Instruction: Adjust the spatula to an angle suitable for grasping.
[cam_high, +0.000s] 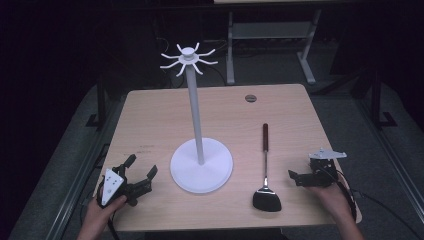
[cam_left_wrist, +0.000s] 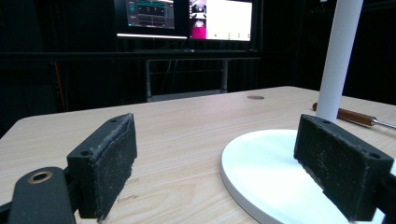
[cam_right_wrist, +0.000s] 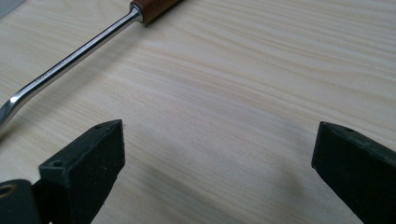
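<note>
Near the tabletop's front edge lies a black-headed spatula with a steel shank and brown wooden handle, flat, handle pointing away. Just right of it the right tool hovers, jaws spread, empty. Left of it stands a white hook-topped stand; beyond, the left tool gapes empty.

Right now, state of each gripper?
Left gripper: open, holding nothing.
Right gripper: open, holding nothing, spatula untouched.
</note>
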